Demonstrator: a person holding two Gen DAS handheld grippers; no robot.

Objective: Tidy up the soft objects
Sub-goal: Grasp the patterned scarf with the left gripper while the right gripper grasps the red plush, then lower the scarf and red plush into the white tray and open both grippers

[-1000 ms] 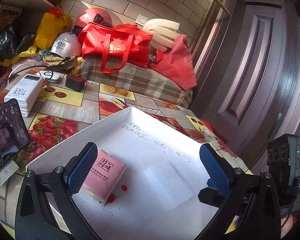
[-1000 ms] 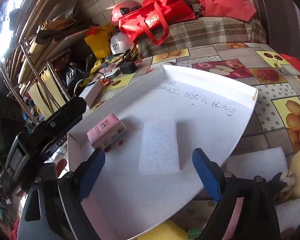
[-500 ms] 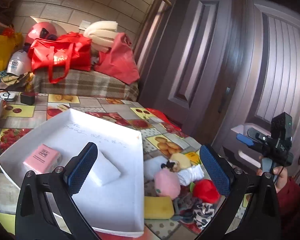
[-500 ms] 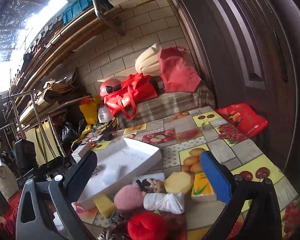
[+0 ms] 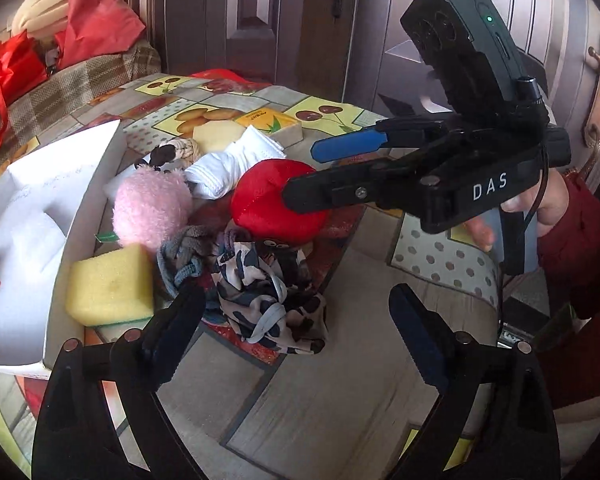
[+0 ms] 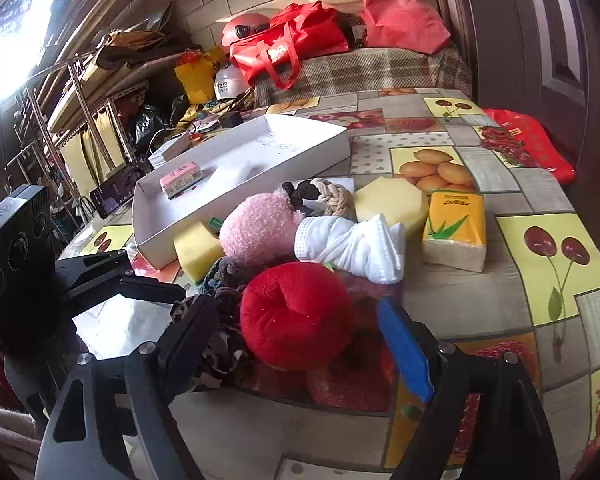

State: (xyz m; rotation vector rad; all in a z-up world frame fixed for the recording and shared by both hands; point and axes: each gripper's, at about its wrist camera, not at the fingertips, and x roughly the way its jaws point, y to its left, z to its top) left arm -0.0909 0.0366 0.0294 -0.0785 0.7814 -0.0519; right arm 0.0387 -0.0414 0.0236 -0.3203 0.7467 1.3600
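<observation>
A pile of soft things lies on the fruit-print table beside a white tray (image 5: 80, 184) (image 6: 300, 160): a red plush (image 5: 276, 196) (image 6: 296, 316), a pink fluffy ball (image 5: 150, 208) (image 6: 256, 228), a yellow sponge (image 5: 108, 286) (image 6: 196, 246), a white rolled cloth (image 5: 228, 172) (image 6: 352, 246), a camouflage cloth (image 5: 268, 292) and a grey knit piece (image 5: 184, 252). My right gripper (image 6: 300, 320) (image 5: 304, 172) is open, its jaws on either side of the red plush. My left gripper (image 5: 296, 312) (image 6: 148, 276) is open over the camouflage cloth. The tray holds a pink tissue pack (image 6: 180, 178) and a white foam piece (image 6: 232, 170).
A yellow tissue pack (image 6: 454, 228), a pale yellow foam block (image 6: 390, 202) and a knotted rope toy (image 6: 328, 196) lie behind the pile. A red bag (image 6: 524, 140) hangs at the table's far right edge. Doors (image 5: 260, 20) stand behind; cluttered shelves (image 6: 80, 92) at left.
Both grippers have swung from the white tray to the pile of soft things and dropped low. The right gripper now straddles the red plush; the left sits over the camouflage cloth.
</observation>
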